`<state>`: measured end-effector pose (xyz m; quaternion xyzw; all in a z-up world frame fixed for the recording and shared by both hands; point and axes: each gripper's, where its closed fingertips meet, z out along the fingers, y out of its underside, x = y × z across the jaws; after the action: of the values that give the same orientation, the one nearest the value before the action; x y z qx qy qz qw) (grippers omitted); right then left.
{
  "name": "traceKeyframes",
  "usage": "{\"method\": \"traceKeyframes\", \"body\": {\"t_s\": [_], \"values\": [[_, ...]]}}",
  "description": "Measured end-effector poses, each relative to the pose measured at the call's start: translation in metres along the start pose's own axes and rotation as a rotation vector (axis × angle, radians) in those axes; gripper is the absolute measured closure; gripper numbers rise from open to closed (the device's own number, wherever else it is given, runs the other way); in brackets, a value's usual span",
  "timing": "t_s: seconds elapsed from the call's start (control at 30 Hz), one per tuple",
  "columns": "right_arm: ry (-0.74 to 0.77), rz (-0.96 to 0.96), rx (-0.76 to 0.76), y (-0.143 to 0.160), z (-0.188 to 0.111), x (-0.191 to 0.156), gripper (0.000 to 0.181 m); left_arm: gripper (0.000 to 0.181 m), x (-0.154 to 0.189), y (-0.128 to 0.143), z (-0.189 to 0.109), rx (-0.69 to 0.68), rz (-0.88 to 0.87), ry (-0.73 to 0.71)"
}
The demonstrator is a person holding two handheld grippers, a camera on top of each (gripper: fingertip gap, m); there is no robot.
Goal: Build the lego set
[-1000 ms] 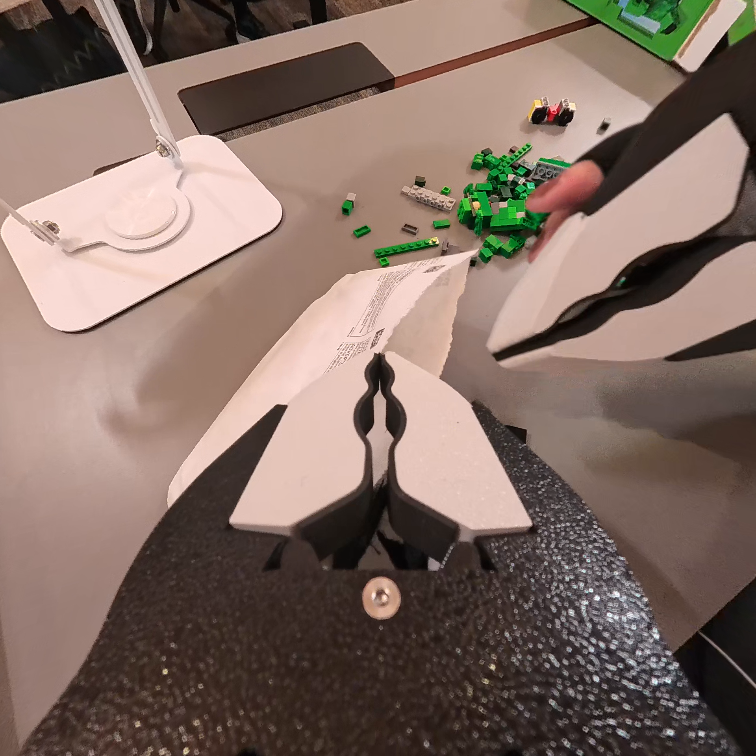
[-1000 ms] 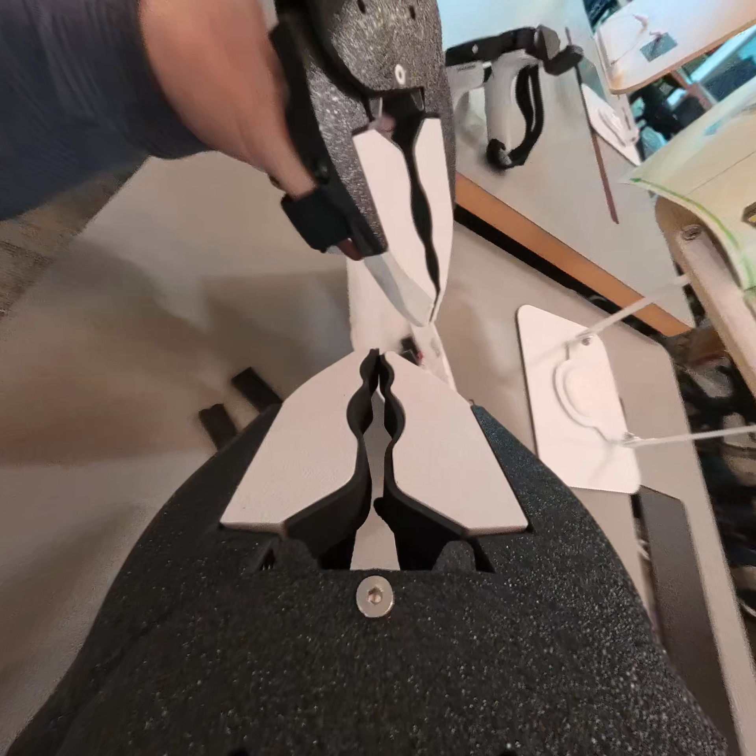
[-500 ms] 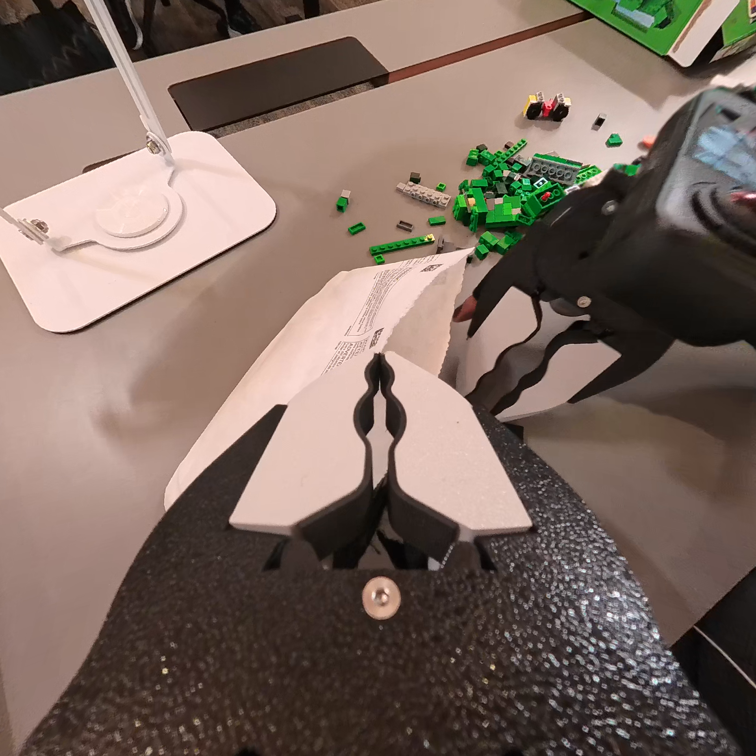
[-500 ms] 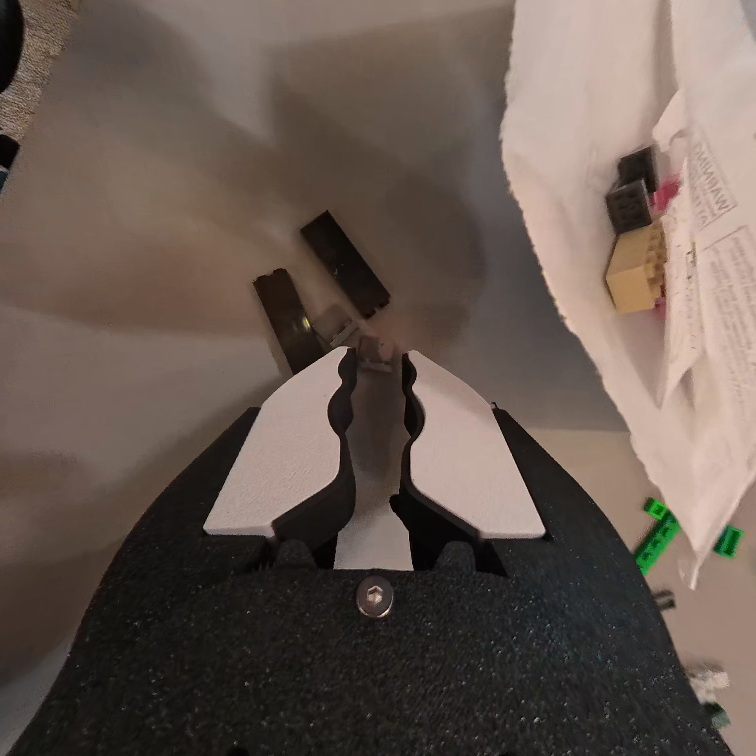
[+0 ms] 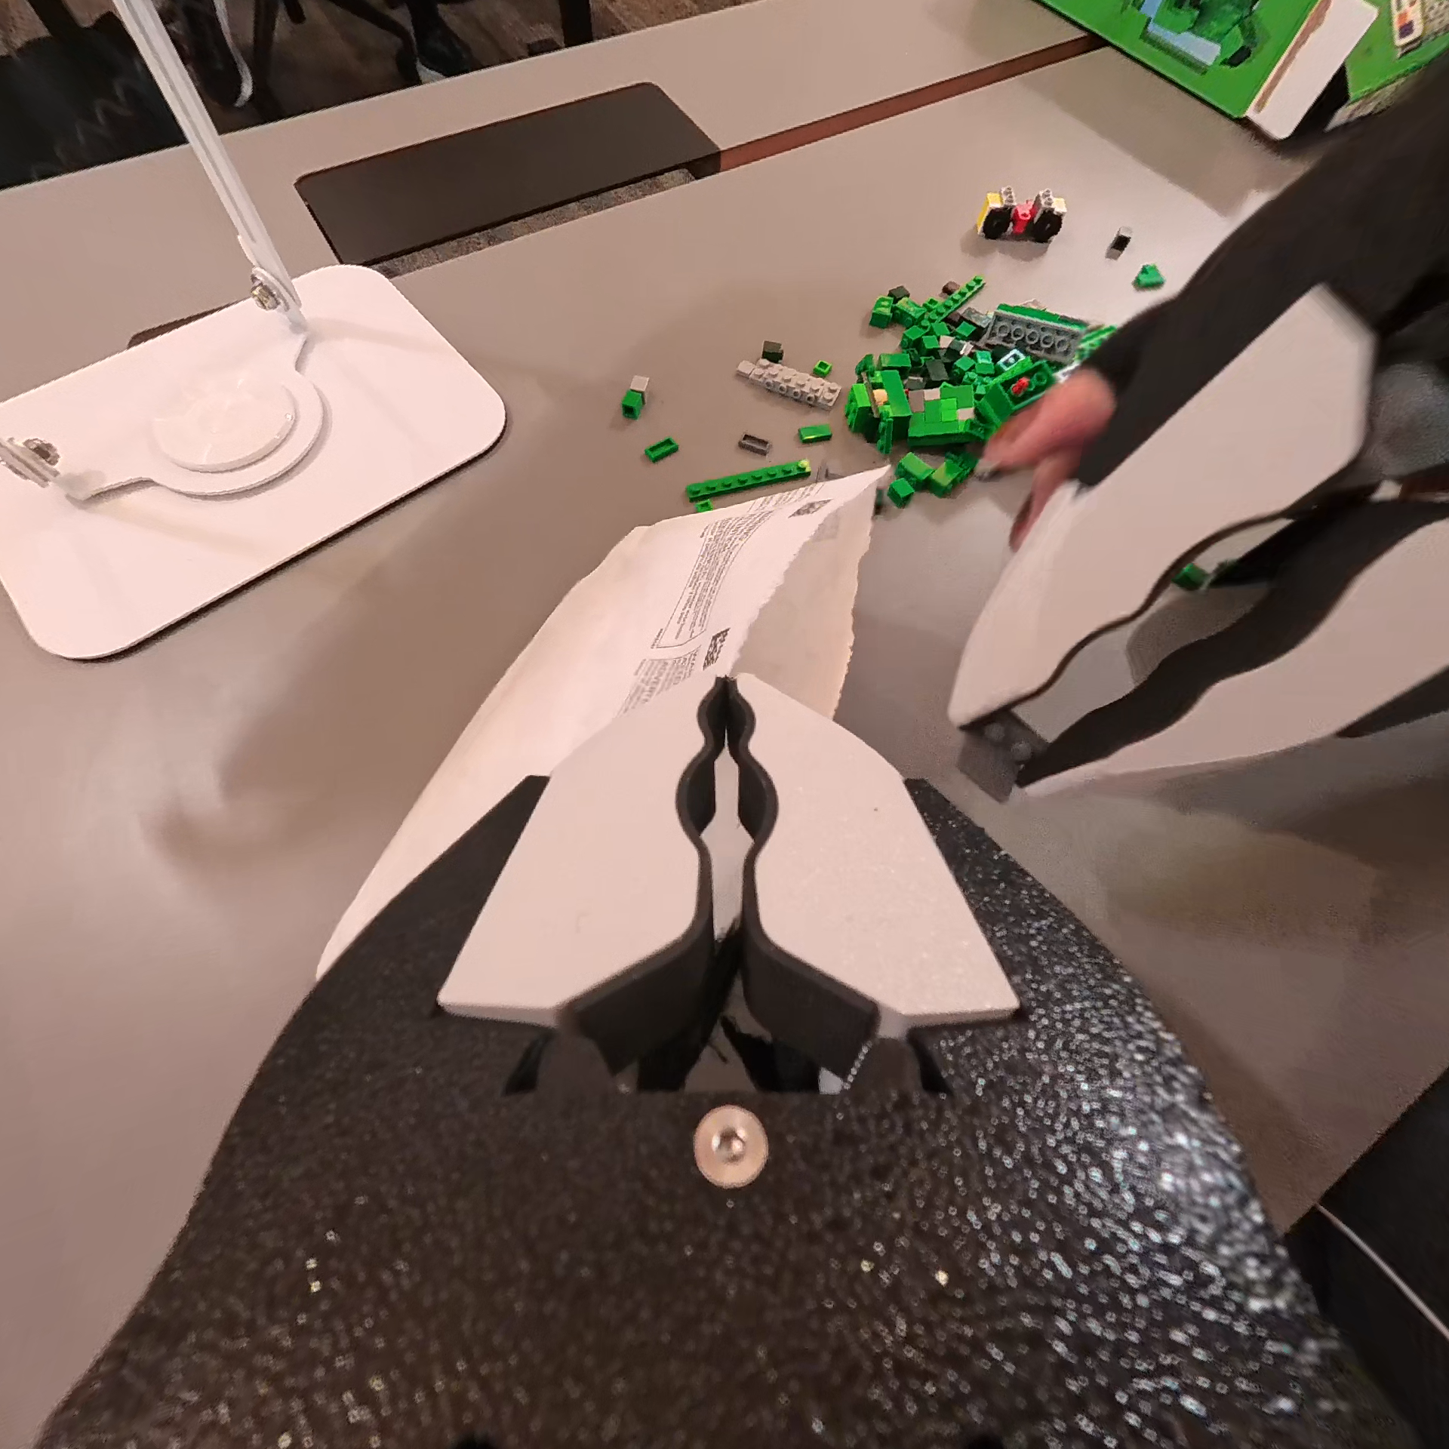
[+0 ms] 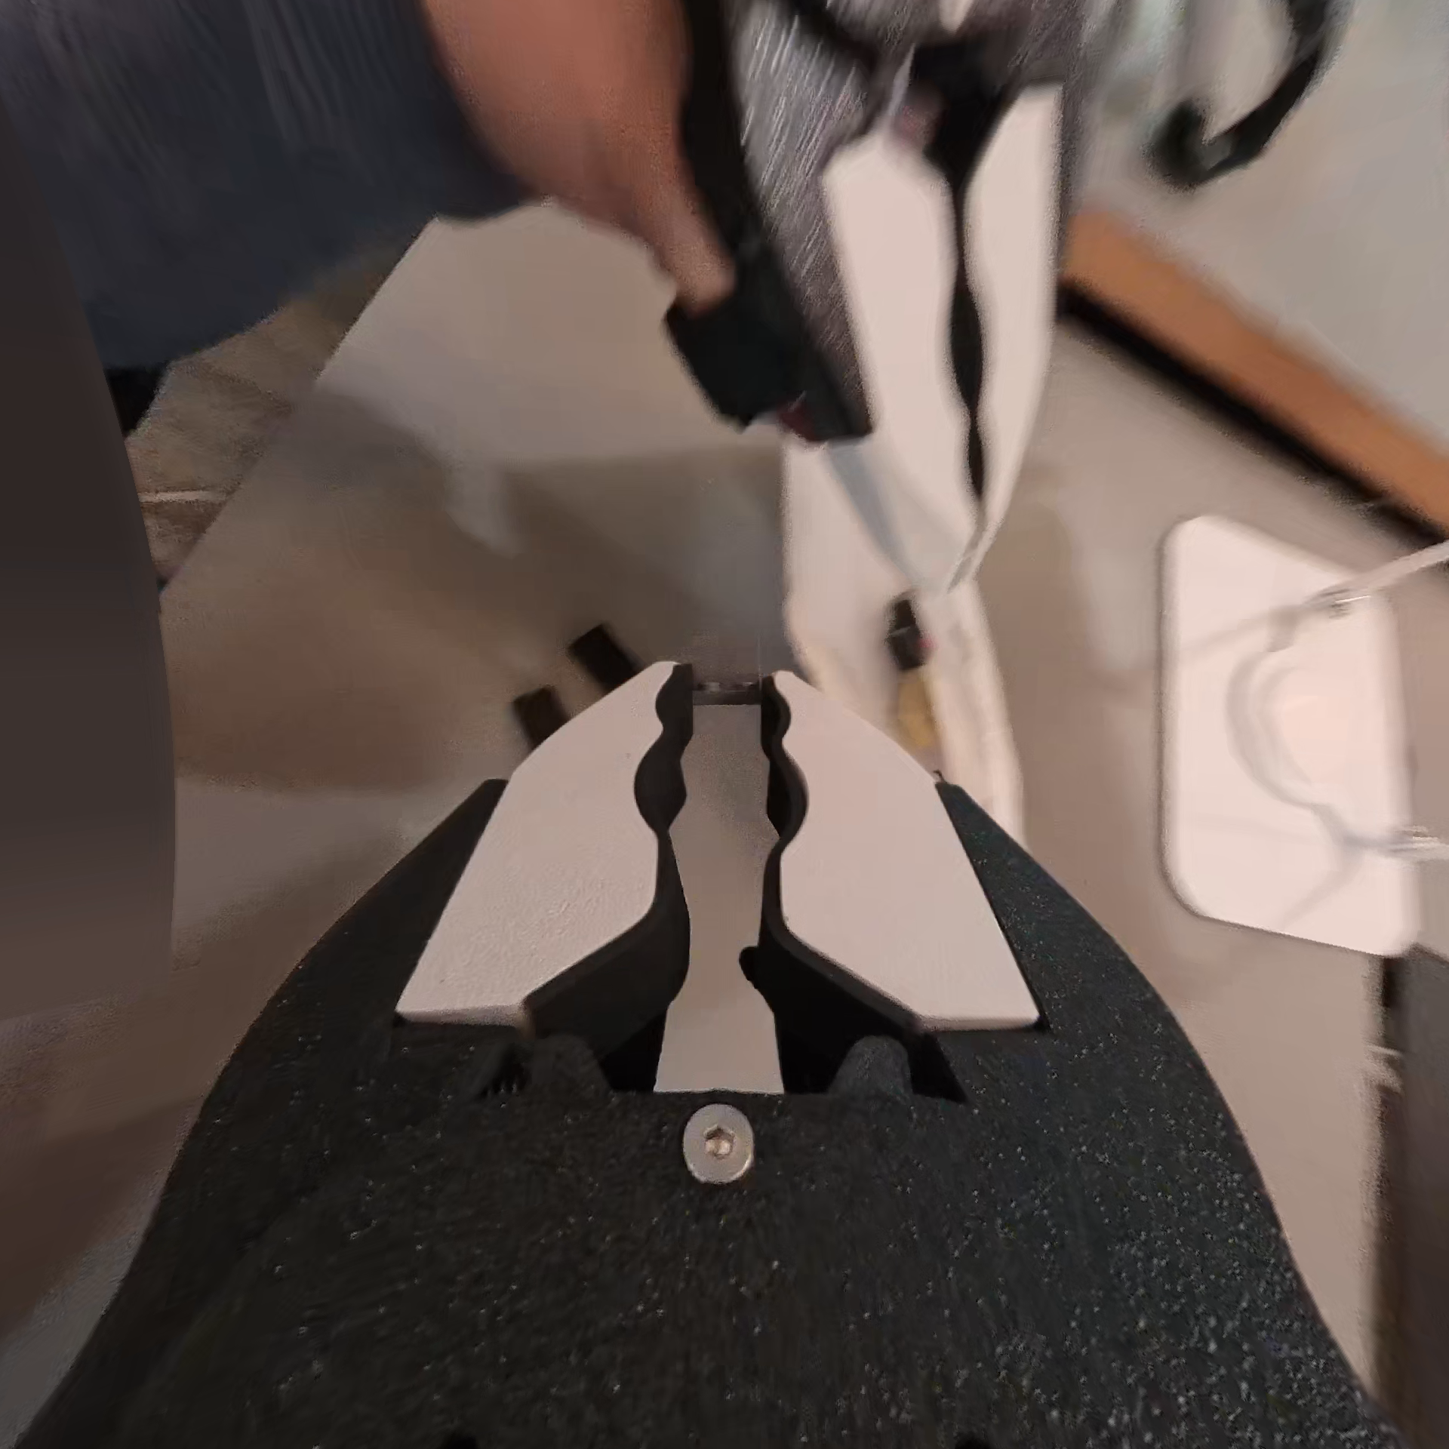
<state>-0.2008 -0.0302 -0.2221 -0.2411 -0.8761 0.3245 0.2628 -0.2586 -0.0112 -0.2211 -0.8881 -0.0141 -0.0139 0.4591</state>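
Note:
My left gripper (image 5: 725, 688) is shut on the lower part of a torn white paper bag (image 5: 706, 580) and holds it up off the grey table. The bag's open end points at a pile of green and grey bricks (image 5: 933, 400). My right gripper (image 6: 727, 680) is closed on a small grey piece (image 6: 725, 690) at its fingertips. In the left wrist view the right gripper (image 5: 994, 749) is to the right of the bag, low over the table, with the grey piece (image 5: 984, 759) between its tips. The right wrist view is blurred; it shows the left gripper (image 6: 964, 549) and the bag (image 6: 968, 674).
Two black flat pieces (image 6: 604, 655) lie on the table left of my right fingertips. A white lamp base (image 5: 235, 463) stands at the left. A small yellow, red and black assembly (image 5: 1019, 216) and a green box (image 5: 1223, 39) are at the far right. A dark inset panel (image 5: 502, 168) is at the back. Left tips to right tips: about 6 centimetres.
My right gripper opened low over the table by the black pieces, then closed on the small grey piece and tilted back up. My left gripper still holds the bag in place.

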Motion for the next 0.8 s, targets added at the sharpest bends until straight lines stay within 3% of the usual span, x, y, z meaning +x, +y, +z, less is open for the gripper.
{"method": "traceKeyframes", "body": {"t_s": [0.13, 0.37, 0.5, 0.67, 0.8], "values": [[0.219, -0.06, -0.078, 0.004, 0.002, 0.037, 0.164, 0.181, 0.001, -0.003, 0.0, 0.011, 0.003, -0.009], [0.299, -0.077, -0.088, 0.02, 0.018, 0.043, 0.159, 0.181, 0.002, -0.005, 0.0, 0.031, -0.013, -0.002], [0.098, 0.022, 0.026, 0.013, 0.005, 0.001, 0.161, 0.181, -0.002, -0.005, -0.001, 0.034, -0.023, -0.009], [-0.138, 0.241, -0.135, 0.057, 0.037, -0.034, 0.16, 0.181, -0.001, -0.005, 0.001, 0.032, -0.017, -0.008], [-0.187, 0.292, -0.21, 0.07, 0.057, -0.043, 0.161, 0.181, -0.001, -0.005, 0.001, 0.032, -0.013, -0.008]]}}
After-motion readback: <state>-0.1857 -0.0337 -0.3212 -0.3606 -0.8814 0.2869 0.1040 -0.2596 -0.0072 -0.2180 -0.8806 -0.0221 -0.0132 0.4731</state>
